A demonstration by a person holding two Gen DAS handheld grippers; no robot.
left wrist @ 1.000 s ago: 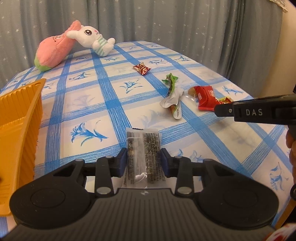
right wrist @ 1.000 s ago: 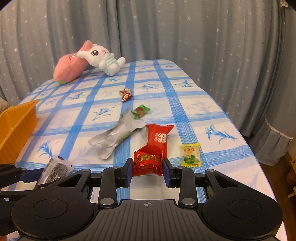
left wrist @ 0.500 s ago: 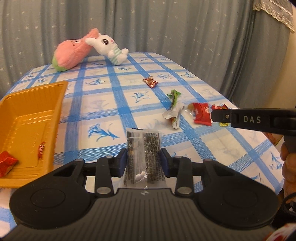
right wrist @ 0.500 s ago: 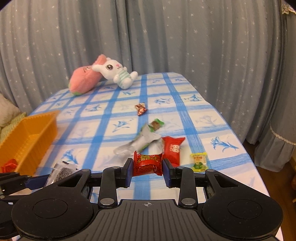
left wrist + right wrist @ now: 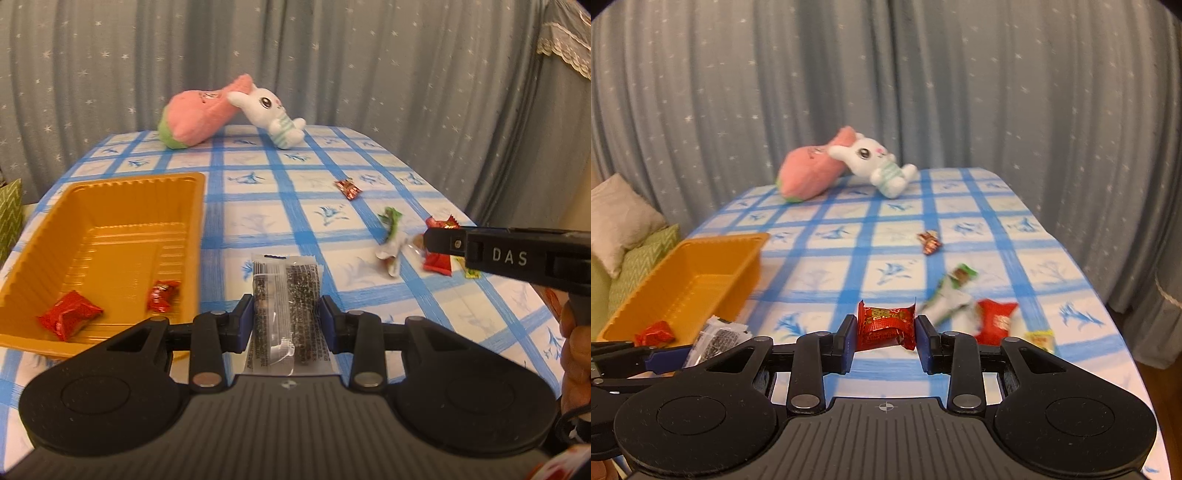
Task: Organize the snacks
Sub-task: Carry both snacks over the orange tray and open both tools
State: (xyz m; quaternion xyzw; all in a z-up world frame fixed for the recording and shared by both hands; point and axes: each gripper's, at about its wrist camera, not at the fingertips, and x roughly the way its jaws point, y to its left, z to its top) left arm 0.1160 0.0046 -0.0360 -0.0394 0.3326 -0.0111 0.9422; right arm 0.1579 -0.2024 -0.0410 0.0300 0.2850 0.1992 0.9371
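Gripping a seaweed packet (image 5: 286, 306), left claw (image 5: 286, 325) (beside tray (image 5: 110, 184))

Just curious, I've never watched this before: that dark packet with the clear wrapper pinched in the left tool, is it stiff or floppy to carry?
Probably fairly stiff: the dark packet stands up past the left tool without drooping. Likely light, being thin and flat. Its glossy film could be slippery, so it might slide in the grip.

Plush rabbit (image 5: 271, 116), pink plush (image 5: 199, 118), perhaps peach
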